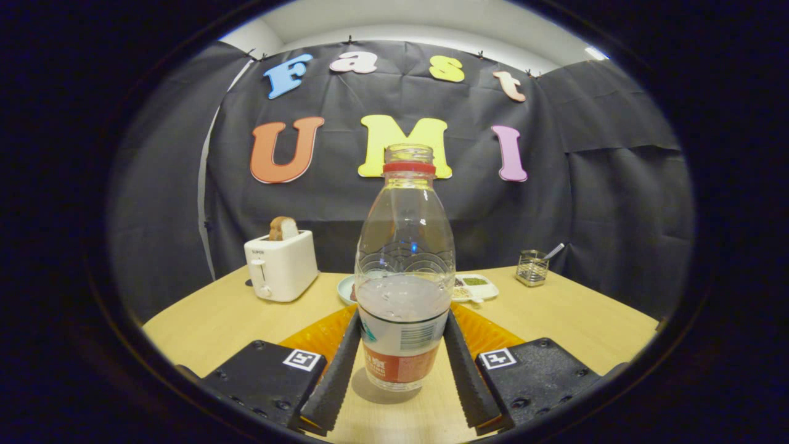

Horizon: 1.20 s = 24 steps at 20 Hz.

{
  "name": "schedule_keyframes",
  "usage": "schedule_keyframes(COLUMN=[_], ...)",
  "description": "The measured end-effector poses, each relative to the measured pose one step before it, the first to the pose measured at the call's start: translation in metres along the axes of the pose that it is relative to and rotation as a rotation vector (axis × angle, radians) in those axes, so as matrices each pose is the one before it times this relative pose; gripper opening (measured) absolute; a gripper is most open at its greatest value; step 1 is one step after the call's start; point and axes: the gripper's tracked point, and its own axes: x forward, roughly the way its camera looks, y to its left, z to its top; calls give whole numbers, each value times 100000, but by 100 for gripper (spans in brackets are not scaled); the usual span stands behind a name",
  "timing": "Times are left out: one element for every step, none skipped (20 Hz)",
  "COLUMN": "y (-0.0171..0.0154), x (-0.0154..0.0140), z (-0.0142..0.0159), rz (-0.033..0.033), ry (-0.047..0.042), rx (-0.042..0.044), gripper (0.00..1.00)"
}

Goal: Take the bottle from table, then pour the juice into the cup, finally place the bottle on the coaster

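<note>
Now the bottle (pixel 404 271) upright on the table (pixel 579 320), mouth skyward, tongs (pixel 404 357) snug on both flanks.

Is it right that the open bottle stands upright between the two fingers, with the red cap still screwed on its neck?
Not quite. In the gripper view the bottle does stand upright between the fingers of the gripper, but no cap is on it: the mouth is open and just a red ring sits around the neck.
</note>
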Motion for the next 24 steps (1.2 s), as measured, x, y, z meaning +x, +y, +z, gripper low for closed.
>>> schedule_keyframes(y=[125, 301, 249, 327, 283, 175, 268, 263, 98, 214, 84, 93, 100, -224, -159, -139, 56, 19, -122, -31, 49, -30, 61, 33], x=[633, 558, 395, 497, 443, 466, 269, 272, 80, 46, 172, 126, 171, 30, -110, 162, -47, 81, 215, 31, 52, 20, -3, -68], z=[-670, -693, -841, -754, -607, -547, -356, -380, -198, -142, -79, -143, -268, -205, 24, 57, -13, 6, -150, -93, -229, -116, -338, -25], rz=[310, 474, 550, 521, 693, 453, 384, 600, 561, 635, 76, 1062, 140, -901, -284, -18, 272, -48, 75, -43, 168, -265, -50, 187], ry=[672, 1057, 1014, 1042, 1112, 736, 949, 353, -75, 5, 56, 378, 127, -53, -469, -457, -243, -518, -91, 642, 746, 960, 741, 395], rx=[-206, -549, -678, -316, -562, -957, -1002, -743, -67, 257, 74, 626, 405, -228, 15, 325, 345, 186, 112, 69, -77, -114, -301, -107], gripper=[79, 79, 79, 80, 80, 80, 80, 80, 80, 80, 80, 80, 80, 81, 81, 81, 81, 82, 82, 83, 83, 84, 87, 89])
